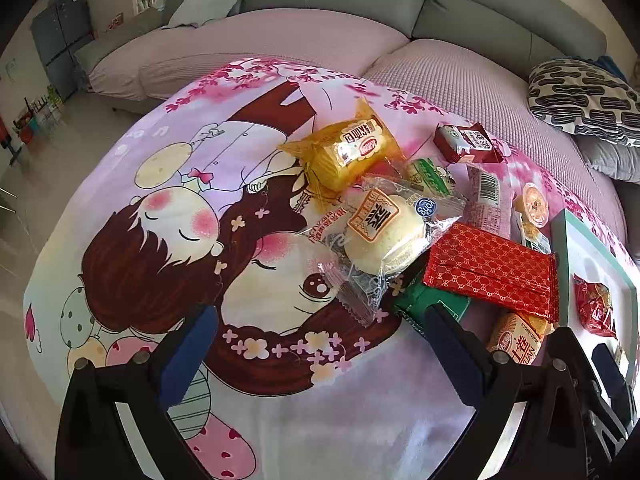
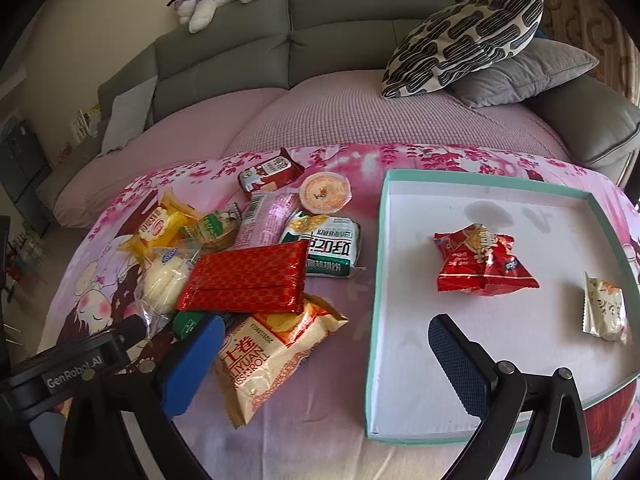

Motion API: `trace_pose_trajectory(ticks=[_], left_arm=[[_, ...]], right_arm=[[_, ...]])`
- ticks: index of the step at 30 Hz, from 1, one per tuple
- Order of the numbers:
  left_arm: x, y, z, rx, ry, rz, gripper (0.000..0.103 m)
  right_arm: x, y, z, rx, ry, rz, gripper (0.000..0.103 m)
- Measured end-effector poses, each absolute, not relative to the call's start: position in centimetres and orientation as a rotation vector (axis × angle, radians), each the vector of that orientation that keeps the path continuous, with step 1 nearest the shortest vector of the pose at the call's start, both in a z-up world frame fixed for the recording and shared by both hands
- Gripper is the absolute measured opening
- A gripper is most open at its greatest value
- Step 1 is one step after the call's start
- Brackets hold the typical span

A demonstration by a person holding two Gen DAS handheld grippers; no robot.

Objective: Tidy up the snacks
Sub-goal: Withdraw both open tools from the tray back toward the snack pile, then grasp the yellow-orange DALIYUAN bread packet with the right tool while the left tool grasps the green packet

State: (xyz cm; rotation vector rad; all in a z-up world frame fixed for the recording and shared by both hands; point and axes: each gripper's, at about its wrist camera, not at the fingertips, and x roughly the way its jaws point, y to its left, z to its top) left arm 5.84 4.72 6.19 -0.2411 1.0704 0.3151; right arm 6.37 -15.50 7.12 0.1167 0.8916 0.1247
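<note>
The snacks lie heaped on the cartoon blanket (image 2: pixel 280 432) left of the tray (image 2: pixel 378 280), so each needs only a short carry. 2 packets already sit inside: a red bag (image 2: pixel 482 264) and a pale packet (image 2: pixel 606 308). Both the left tongs (image 1: pixel 320 344) and right tongs (image 2: pixel 324 356) hover spread apart, empty, near the swiss roll packet (image 2: pixel 272 356).

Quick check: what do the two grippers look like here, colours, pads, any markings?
Both are matte black frames with two wedge-shaped arms and round silver pivot bolts. The left gripper carries dark navy fingers; the right gripper has brighter blue, fine-textured fingers. The right-wrist view shows white "GenRobot.AI" lettering on the left gripper's black body. No cables or sleeves visible.
</note>
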Motion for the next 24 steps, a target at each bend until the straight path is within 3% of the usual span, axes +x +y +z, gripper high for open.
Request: trace_pose_trajectory(ticks=[15, 24], left_arm=[[6.0, 7.2, 5.3, -0.343, 1.010, 0.263, 0.102], [6.7, 6.7, 4.5, -0.371, 0.992, 0.168, 0.102]], right_arm=[[7.1, -12.2, 5.3, 0.043, 0.931, 0.111, 0.098], [7.0, -10.9, 5.0, -0.010, 0.925, 0.146, 0.081]])
